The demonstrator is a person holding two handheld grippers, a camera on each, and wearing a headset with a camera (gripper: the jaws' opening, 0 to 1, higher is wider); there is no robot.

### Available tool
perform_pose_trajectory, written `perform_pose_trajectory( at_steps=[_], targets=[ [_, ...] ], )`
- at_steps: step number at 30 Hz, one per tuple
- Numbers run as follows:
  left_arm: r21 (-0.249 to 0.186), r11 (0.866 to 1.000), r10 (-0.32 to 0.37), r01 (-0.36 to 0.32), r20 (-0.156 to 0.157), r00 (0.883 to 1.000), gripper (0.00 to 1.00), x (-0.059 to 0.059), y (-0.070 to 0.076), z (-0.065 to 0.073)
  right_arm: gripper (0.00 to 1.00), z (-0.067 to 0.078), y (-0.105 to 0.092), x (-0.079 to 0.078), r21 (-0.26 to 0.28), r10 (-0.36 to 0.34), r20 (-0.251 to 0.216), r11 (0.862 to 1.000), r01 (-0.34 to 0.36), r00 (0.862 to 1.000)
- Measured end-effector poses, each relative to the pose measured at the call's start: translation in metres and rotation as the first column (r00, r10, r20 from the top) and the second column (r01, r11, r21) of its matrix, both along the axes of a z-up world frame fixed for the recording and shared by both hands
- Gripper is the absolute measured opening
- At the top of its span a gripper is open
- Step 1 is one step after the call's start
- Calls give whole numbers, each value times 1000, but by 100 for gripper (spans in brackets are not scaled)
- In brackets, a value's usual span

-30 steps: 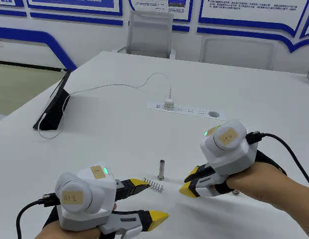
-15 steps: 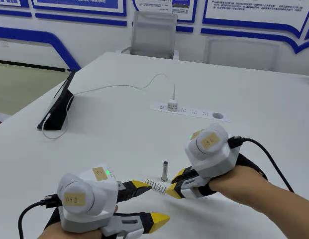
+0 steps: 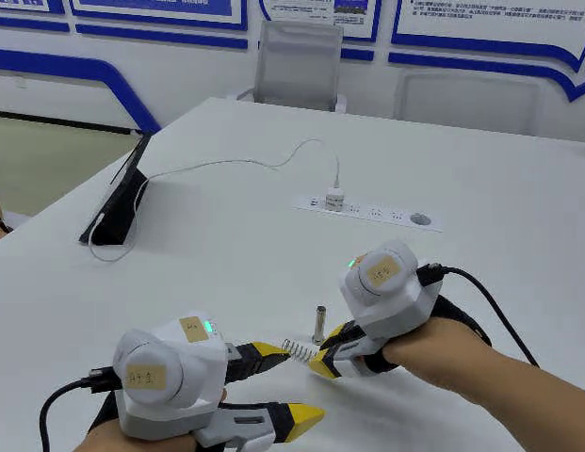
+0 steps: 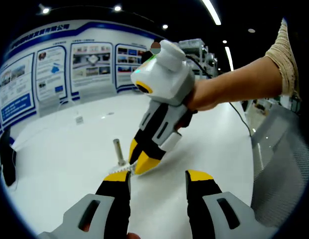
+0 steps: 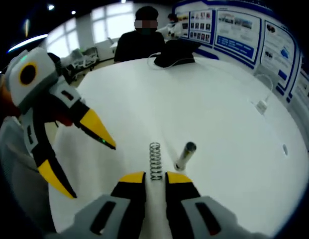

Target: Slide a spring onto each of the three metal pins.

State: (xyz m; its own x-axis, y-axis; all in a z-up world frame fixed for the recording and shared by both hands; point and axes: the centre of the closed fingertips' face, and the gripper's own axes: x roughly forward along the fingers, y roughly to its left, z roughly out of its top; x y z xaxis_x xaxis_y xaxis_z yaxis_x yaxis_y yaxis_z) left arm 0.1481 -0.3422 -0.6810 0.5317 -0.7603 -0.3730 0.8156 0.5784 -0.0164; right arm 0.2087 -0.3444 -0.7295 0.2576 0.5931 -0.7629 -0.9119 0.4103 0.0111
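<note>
A small steel spring point(image 3: 297, 350) lies flat on the white table point(image 3: 217, 254), with one short metal pin point(image 3: 319, 323) standing upright just behind it. My right gripper point(image 3: 325, 354) is low over the table, its yellow jaws a narrow gap apart. In the right gripper view its tips point(image 5: 155, 178) straddle the near end of the spring point(image 5: 154, 160), and the pin point(image 5: 184, 155) stands to the right. My left gripper point(image 3: 290, 381) is wide open and holds nothing. Its upper tip is beside the spring's left end point(image 4: 125, 169), and the pin point(image 4: 118, 152) stands beyond it.
A white power strip point(image 3: 367, 209) with a plugged charger and cable lies mid-table. A dark tablet point(image 3: 118, 193) stands propped at the left edge. A grey chair point(image 3: 297, 61) stands behind the table. A person point(image 5: 144, 35) sits at the table's end.
My right gripper has moved left and down across the table to the spring, and its tips now bracket the spring's end. The left gripper has stayed put and open.
</note>
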Motion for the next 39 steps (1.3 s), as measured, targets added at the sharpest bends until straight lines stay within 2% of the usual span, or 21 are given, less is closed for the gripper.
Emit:
perform_pose_trajectory(
  at_steps=[10,18,28,39],
  targets=[
    [2,1000,11,-11,-3,1000,44,0,4,-2,14,-8,1,1,-15,-2,-13,1000,2,1000],
    [4,1000,13,-13,-1,1000,44,1,5,-1,12,-7,0,-3,-19,14,-15,1000,-14,1000],
    [2,1000,10,-10,1,1000,44,1,3,-2,12,6,-12,-20,-47,76,-5,996,-76,997],
    [4,1000,-12,12,5,1000,44,1,-5,0,12,28,-32,-46,-81,184,1,980,-184,983]
  ],
)
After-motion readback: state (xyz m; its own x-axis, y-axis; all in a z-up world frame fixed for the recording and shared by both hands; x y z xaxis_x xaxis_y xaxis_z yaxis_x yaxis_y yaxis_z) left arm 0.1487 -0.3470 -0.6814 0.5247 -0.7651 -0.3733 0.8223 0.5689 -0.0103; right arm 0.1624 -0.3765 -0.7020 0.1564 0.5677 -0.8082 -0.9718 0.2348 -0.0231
